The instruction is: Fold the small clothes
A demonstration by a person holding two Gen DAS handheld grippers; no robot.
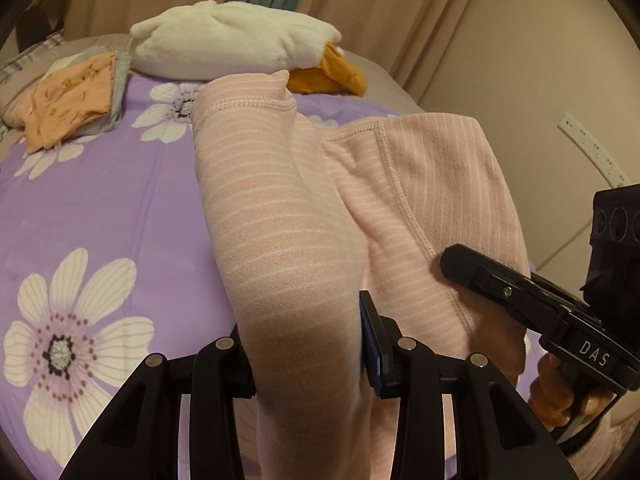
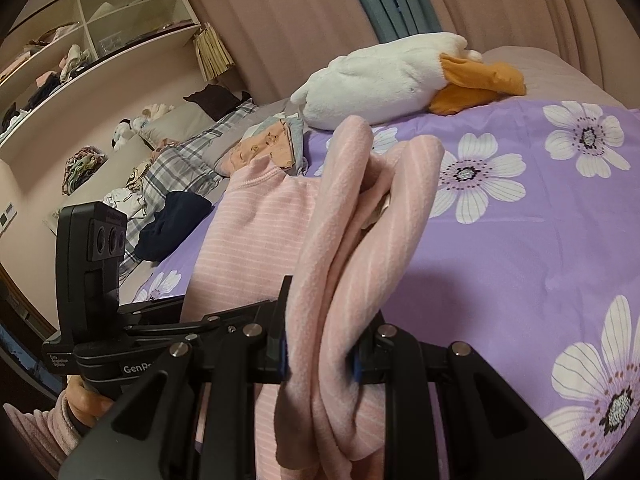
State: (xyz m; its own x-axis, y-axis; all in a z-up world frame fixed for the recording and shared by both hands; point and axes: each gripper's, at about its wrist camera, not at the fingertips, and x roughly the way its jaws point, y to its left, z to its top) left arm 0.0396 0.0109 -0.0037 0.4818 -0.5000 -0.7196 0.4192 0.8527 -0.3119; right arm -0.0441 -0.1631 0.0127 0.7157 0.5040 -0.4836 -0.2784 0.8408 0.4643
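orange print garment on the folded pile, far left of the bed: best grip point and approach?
My pick: the loose lower corner of the orange print garment, which hangs past the grey piece beneath it. Come in low from the near side over the purple floral cover, so only that top layer gets pinched. Both the left gripper and right gripper are occupied with the pink striped garment.

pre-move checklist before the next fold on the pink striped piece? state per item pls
1. Left gripper shut on the pink striped garment: ok.
2. Right gripper shut on a bunched edge of it: ok.
3. Garment flat for folding: not ok, it is lifted and creased.
4. Bare purple floral bedspread to lay it on: ok.
5. Folded orange clothes and plush duck apart from it: ok.
6. Layers caught per gripper: cannot tell.
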